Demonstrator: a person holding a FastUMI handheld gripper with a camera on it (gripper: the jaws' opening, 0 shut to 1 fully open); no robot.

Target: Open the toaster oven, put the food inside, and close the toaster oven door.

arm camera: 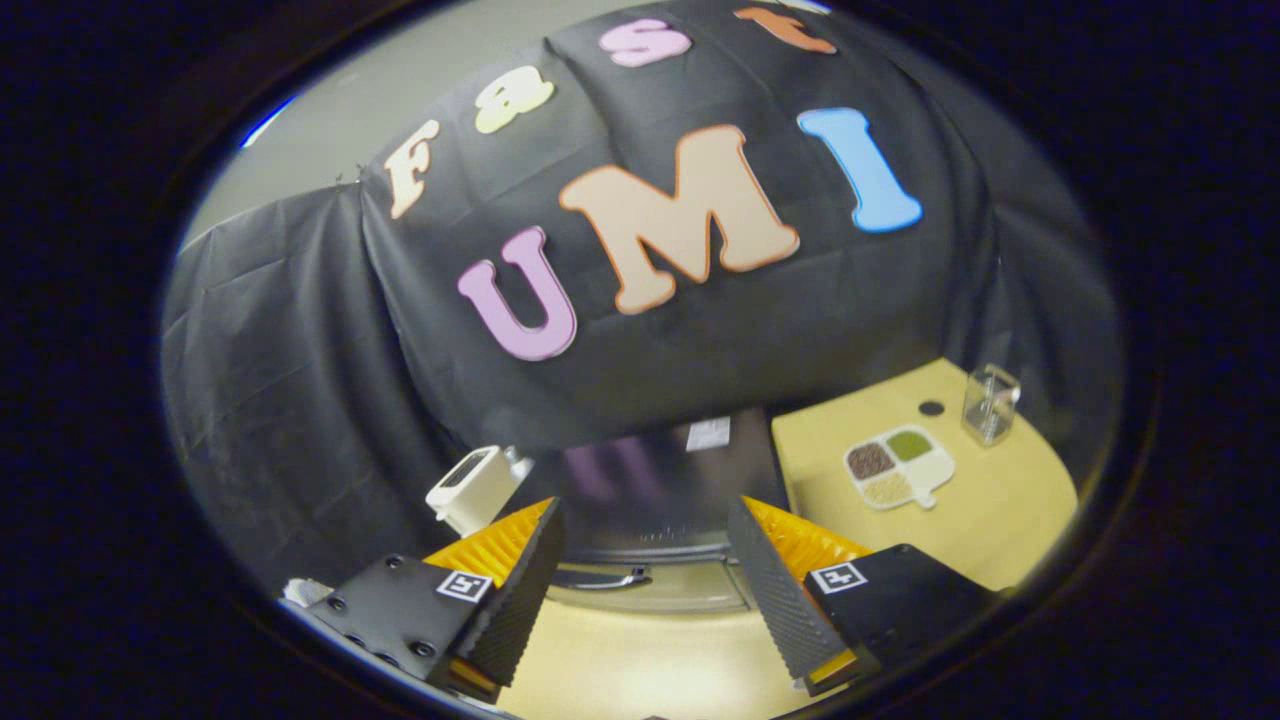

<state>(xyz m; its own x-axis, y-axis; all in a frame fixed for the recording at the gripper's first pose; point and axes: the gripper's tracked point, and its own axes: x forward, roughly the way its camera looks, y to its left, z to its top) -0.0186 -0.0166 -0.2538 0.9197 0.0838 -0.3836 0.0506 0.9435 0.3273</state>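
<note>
Facing toaster oven [650,500], reflective top, door shut; claw [640,590] spread, empty.

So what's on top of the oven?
A small white label lies on the oven top. The open gripper hangs in front of the handle. The oven's inside cannot be seen; the door looks shut.

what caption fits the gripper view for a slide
Open gripper above the toaster oven, its door handle between the fingers, door closed; divided food tray on table.
</note>
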